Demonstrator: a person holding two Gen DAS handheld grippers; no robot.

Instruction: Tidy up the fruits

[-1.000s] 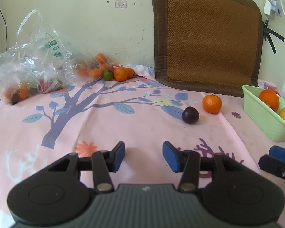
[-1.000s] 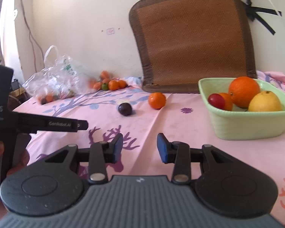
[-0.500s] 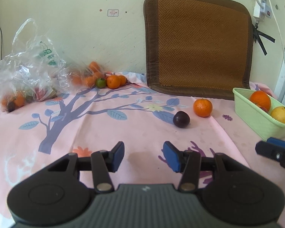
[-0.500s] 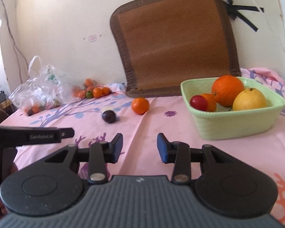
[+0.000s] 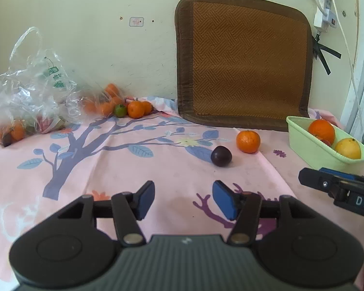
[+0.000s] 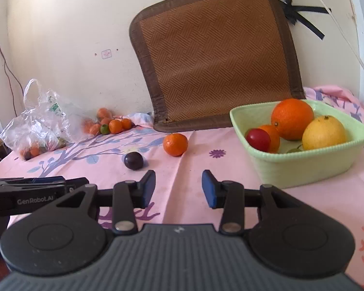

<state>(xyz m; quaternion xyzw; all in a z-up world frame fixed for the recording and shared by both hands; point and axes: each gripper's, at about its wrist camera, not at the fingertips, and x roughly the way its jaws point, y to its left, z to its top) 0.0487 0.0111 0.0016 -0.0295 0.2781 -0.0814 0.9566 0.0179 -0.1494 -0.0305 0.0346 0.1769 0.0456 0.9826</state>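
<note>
Home, floral bedsheet (image 5: pixel 133 169), plastic bag (image 5: pixel 29 92)

The cloth (image 6: pixel 186 169) is pink, printed with a purple-grey tree, blue leaves and small purple flowers. A pale green basket (image 6: pixel 303 167) holds a large orange (image 6: pixel 292 118), a yellow citrus (image 6: pixel 324 133) and a red fruit (image 6: pixel 258 139), possibly a tomato. On the cloth lie a dark purple plum (image 5: pixel 221 156) and an orange tangerine (image 5: pixel 248 141). The mat (image 5: pixel 245 60) is brown, herringbone-woven, with a darker border.

The fruits inside the plastic bag (image 5: pixel 29 101) are blurred by its crinkled film. The right gripper (image 5: pixel 337 181) is cut off by the left wrist view's edge, its jaws unseen there.
</note>
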